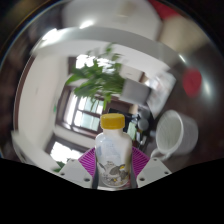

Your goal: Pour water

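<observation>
A clear plastic bottle [113,155] with a yellow cap [114,121] and a printed label stands upright between my gripper's [112,165] two fingers. Both purple pads [87,160] press against the bottle's sides, so the gripper is shut on it. The bottle is held up in the air, above the room's furniture. A white cup [172,133] shows to the right of the bottle, beyond the right finger, with its opening turned toward me.
A green leafy plant [95,75] stands behind the bottle. A window with a dark frame [75,110] is to the left. Dark furniture and clutter [143,120] lie behind the bottle on the right. Bright ceiling lights [110,20] show above.
</observation>
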